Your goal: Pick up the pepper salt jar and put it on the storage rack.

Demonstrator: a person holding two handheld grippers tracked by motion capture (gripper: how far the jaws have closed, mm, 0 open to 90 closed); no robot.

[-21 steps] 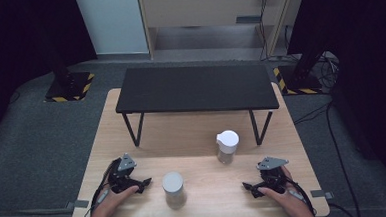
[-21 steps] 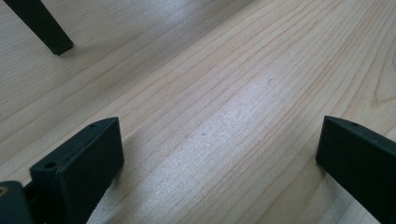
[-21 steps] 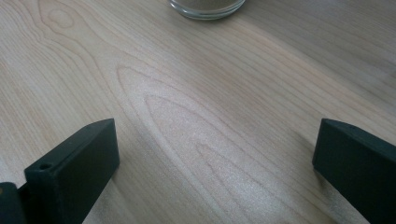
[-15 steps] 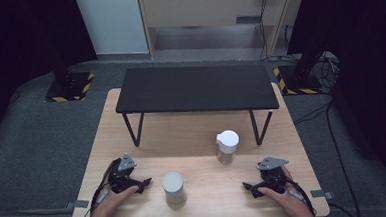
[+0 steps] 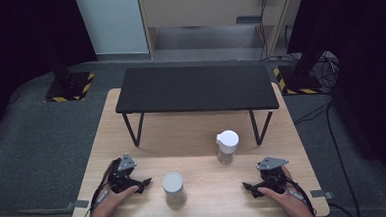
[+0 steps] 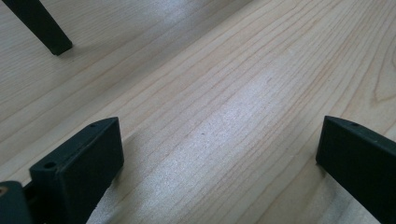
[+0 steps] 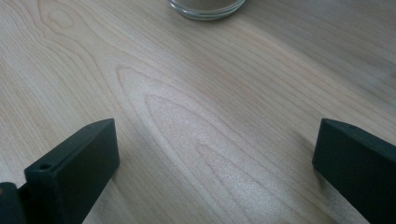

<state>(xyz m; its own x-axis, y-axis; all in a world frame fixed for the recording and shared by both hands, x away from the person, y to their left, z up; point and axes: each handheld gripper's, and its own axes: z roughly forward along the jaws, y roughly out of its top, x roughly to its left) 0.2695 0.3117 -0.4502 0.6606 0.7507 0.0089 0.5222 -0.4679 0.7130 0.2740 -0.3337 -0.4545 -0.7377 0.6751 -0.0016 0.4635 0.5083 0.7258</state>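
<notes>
Two jars stand on the wooden table point(image 5: 197, 138): a clear one with a white lid point(image 5: 227, 145) right of centre, and a grey-lidded one point(image 5: 173, 188) near the front edge. My left gripper point(image 5: 142, 185) rests on the table left of the grey-lidded jar, a hand on it. Its jaws stand wide apart over bare wood point(image 6: 219, 140). My right gripper point(image 5: 249, 188) lies at the front right, below the white-lidded jar, also open with only wood between its jaws point(image 7: 215, 144). A glass jar's base point(image 7: 207, 7) shows ahead of it.
A low black bench point(image 5: 196, 88) on thin legs spans the far half of the table; one of its legs point(image 6: 44, 28) stands ahead of the left gripper. Bare wood lies between the two jars and the bench. Dark floor surrounds the table.
</notes>
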